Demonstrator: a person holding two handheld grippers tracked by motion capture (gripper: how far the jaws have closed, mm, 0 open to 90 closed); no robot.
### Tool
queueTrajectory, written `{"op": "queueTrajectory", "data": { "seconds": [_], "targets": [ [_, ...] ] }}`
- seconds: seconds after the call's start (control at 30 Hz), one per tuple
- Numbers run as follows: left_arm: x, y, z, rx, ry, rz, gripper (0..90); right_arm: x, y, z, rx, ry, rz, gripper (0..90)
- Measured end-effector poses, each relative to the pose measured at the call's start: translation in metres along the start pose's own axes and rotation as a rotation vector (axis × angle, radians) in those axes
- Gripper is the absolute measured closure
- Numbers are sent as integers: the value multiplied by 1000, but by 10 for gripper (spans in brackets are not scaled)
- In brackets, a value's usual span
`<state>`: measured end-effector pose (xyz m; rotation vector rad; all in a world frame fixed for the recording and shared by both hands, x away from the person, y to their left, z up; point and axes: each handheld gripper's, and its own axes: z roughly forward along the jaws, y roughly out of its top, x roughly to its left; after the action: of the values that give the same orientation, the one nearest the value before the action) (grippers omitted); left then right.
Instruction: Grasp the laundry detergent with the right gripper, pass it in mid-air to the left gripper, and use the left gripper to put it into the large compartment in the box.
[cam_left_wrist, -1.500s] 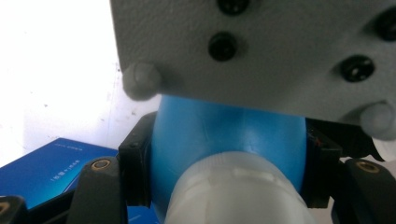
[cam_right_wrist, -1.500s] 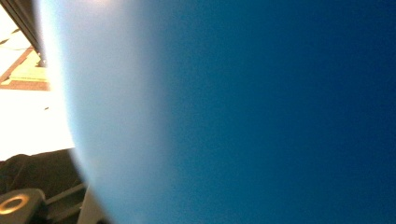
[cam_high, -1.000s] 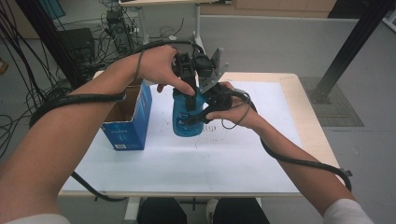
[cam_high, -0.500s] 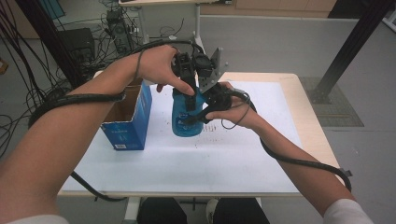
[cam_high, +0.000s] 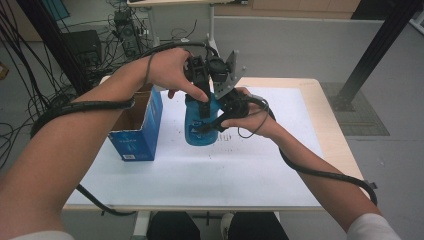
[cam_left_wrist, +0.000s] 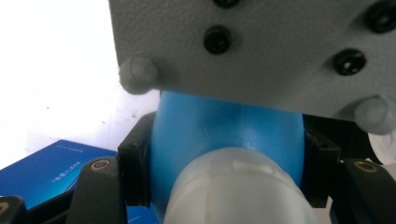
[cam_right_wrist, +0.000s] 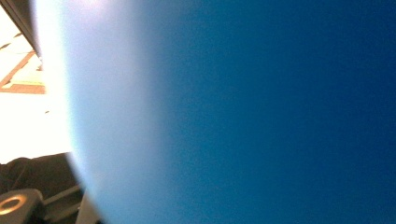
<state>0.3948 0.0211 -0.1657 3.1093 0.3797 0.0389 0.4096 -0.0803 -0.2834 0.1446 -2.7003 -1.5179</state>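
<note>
A blue bottle (cam_high: 199, 134) stands upright on the white table (cam_high: 250, 170), just right of an open blue box (cam_high: 136, 127). My left gripper (cam_high: 203, 106) comes down from above and is shut on the bottle's top; in the left gripper view its black pads clamp the blue shoulder (cam_left_wrist: 224, 126) just past the whitish cap (cam_left_wrist: 233, 186). My right gripper (cam_high: 208, 124) reaches in from the right and is shut on the bottle's body, whose blue wall (cam_right_wrist: 233, 116) sits right against that camera. Its grey plate (cam_left_wrist: 257, 46) hangs over the bottle in the left gripper view.
The open blue box stands at the table's left, close beside the bottle, and its side (cam_left_wrist: 56, 168) shows in the left gripper view. Cables trail from both grippers over the table edges. White tabletop lies in front of and right of the bottle. A black post (cam_high: 370, 55) stands off the far right.
</note>
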Motion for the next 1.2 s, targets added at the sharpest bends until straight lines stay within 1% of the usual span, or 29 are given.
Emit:
{"op": "queueTrajectory", "data": {
  "seconds": [0.03, 0.43, 1.0, 1.03, 1.2],
  "targets": [
    [0, 0, 0, 1, -1, -5, 370, 0, 0, 0, 0, -2, -2, 420],
    [-1, -1, -1, -2, 7, -10, 370, 0, 0, 0, -6, -6, -5, 418],
    [-2, -4, -3, -4, 6, -17, 371, 1, 2, 1, -19, -2, -8, 413],
    [-2, -4, -3, -7, 7, -21, 370, 1, 2, 1, -19, -2, -2, 413],
    [-2, -4, -4, -4, 10, -18, 371, 1, 2, 0, -21, -3, 2, 412]
  ]
}}
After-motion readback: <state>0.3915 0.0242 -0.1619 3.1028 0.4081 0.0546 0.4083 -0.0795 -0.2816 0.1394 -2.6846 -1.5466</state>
